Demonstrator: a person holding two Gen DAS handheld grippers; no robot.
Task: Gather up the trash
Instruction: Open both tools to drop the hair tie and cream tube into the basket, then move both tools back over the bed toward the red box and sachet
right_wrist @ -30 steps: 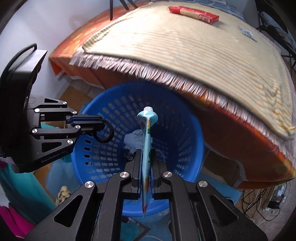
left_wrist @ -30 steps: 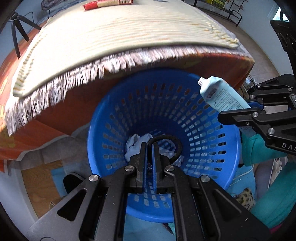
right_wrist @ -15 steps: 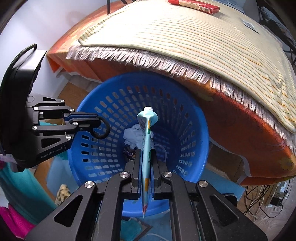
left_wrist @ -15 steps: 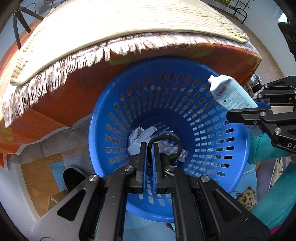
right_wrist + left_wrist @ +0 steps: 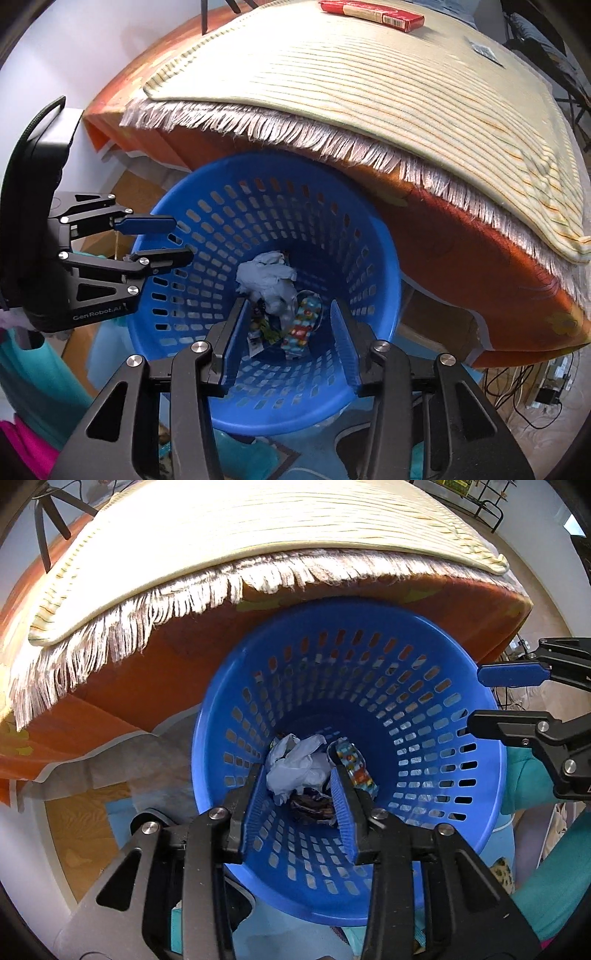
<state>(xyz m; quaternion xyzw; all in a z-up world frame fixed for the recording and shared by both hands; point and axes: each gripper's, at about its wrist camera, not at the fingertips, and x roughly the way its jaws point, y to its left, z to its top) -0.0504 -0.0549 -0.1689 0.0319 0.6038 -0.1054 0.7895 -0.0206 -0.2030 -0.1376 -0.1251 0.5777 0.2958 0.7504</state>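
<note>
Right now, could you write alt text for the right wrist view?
The open right hand-held gripper hangs over a blue basket holding crumpled paper and wrappers. The left hand-held gripper, also open, reaches in from the side below a fringed mat.

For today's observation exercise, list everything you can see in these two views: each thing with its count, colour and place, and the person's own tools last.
laundry basket: one, blue, perforated, on the floor against the bed.
crumpled paper: one wad, pale blue-white, at the basket bottom.
printed wrapper: one, multicoloured, beside the paper in the basket.
fringed mat: one, cream striped, on the bed, overhanging the basket.
bedsheet: one, orange, under the mat.
red packet: one, red, at the mat's far end.
cables: several, dark, on the floor right of the bed.
left gripper: one, black with blue pads, jaws apart over the basket, empty.
right gripper: one, same colours, jaws apart over the basket, empty.
</note>
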